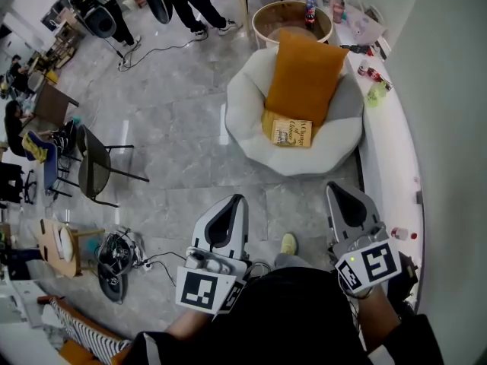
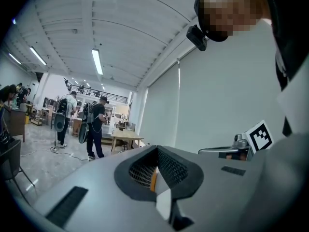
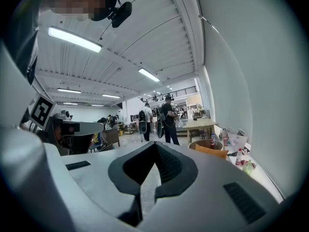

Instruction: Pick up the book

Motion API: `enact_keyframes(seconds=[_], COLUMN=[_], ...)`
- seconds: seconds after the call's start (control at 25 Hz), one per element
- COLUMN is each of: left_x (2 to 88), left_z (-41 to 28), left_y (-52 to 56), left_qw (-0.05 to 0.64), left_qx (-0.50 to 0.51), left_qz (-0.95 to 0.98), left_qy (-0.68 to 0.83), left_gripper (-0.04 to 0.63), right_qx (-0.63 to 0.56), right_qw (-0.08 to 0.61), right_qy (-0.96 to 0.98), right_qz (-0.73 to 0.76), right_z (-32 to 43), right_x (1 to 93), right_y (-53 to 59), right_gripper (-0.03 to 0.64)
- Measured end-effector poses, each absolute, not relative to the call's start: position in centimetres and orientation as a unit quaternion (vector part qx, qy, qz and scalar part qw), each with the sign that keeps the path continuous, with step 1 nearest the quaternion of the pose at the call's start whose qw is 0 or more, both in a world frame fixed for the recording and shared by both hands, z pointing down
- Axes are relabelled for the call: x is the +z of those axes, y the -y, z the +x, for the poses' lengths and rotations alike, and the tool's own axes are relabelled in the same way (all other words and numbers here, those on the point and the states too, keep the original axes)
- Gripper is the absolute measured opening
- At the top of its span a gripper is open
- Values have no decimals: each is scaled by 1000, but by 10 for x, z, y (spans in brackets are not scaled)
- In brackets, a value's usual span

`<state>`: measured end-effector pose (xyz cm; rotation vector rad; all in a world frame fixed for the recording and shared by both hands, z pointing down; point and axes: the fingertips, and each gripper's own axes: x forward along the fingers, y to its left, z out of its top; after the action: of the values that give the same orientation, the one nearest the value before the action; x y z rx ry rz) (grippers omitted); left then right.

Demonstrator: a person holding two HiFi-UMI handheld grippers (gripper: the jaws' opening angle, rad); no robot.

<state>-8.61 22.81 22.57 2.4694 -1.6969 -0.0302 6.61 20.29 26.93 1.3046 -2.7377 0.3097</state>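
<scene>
Left claw (image 1: 230, 201), right claw (image 1: 340, 190); beyond, book (image 1: 291, 132) against orange cushion (image 1: 304, 74).

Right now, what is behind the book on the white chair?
An orange cushion stands behind the book. The book hides the cushion's lower left corner; what lies under the book cannot be seen.

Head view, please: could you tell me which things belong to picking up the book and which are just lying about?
For the job: book, the white armchair it lies on, left hand-held gripper, right hand-held gripper.
Lying about: orange cushion, bottle, round wooden tub, black chair.
</scene>
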Motion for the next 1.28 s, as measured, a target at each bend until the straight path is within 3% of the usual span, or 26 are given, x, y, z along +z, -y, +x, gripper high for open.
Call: enact_keyframes(seconds=[1.28], left_x=[220], left_z=[-55], left_y=[-247], left_qw=[44], left_qx=[28], left_qz=[820], left_qy=[570], left_gripper=[9], right_qx=[132], right_qw=[0], right_qy=[892], right_qz=[433], right_z=[97], right_x=[272], right_y=[-218], right_gripper=[9])
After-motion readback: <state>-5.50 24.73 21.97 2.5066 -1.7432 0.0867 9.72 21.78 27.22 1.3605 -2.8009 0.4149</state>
